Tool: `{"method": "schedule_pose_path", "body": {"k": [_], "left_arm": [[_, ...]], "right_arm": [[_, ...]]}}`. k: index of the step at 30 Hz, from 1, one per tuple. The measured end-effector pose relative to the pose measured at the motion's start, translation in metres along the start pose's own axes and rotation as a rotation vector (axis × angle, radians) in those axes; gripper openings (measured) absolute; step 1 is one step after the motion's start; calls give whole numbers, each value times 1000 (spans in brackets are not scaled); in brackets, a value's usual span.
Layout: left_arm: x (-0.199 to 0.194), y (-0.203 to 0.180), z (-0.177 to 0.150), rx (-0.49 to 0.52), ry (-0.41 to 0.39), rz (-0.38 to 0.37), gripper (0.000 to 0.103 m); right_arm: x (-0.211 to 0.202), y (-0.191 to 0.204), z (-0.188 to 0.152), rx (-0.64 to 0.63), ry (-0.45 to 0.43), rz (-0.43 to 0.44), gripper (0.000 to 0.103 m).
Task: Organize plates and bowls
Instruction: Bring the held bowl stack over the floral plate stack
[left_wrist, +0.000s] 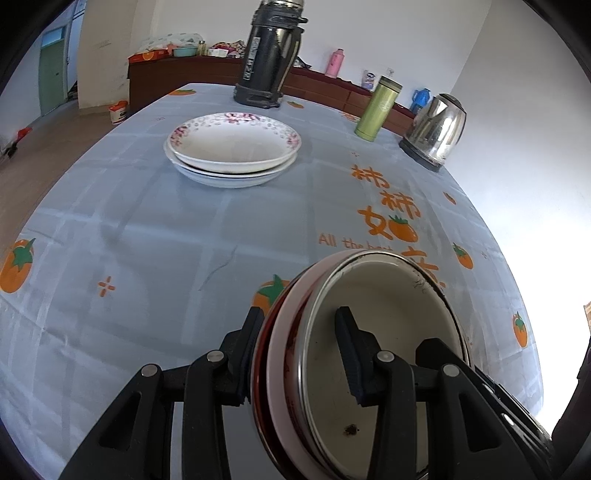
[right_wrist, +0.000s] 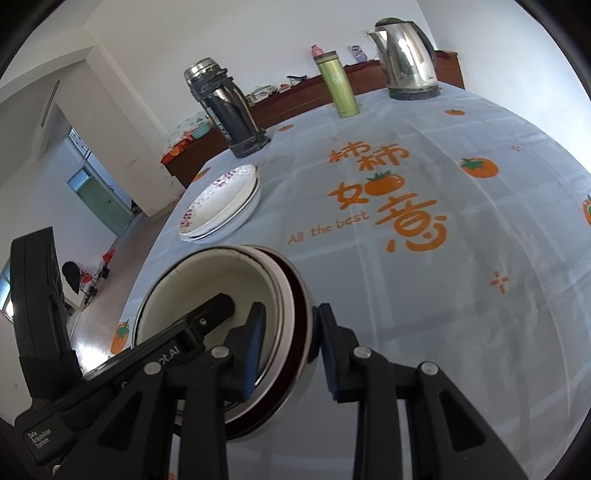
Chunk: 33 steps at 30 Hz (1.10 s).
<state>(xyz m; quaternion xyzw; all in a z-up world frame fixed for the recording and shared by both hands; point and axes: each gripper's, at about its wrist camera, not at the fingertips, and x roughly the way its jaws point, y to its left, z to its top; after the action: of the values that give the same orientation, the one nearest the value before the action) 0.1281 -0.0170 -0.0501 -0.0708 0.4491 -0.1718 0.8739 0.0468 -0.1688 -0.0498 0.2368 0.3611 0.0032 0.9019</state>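
A nest of bowls (left_wrist: 388, 295), steel-rimmed with a cream inside and red and white outer bowls, is held tilted just above the blue tablecloth (left_wrist: 147, 229). My left gripper (left_wrist: 299, 350) is shut on its left wall, one finger inside and one outside. My right gripper (right_wrist: 291, 347) is shut on the opposite wall of the same bowls (right_wrist: 192, 288). The left gripper's finger (right_wrist: 218, 306) shows inside the bowl in the right wrist view. Farther back on the table sit two stacked plates (left_wrist: 232, 147) (right_wrist: 221, 203), a floral one on a plain white one.
Along the far side stand a tall dark thermos (left_wrist: 269, 55) (right_wrist: 229, 110), a green tumbler (left_wrist: 378, 109) (right_wrist: 338, 85) and a steel kettle (left_wrist: 436, 129) (right_wrist: 406, 55). The table edge drops to the floor on the left; a brown cabinet (left_wrist: 184, 77) lies behind.
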Motion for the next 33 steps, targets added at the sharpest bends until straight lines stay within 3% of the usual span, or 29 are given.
{"method": "schedule_pose_path", "body": {"k": [33], "left_arm": [[1,40,25,-41,-11,40,43]], "right_arm": [[35,38,10,-24,27,38,29]]}}
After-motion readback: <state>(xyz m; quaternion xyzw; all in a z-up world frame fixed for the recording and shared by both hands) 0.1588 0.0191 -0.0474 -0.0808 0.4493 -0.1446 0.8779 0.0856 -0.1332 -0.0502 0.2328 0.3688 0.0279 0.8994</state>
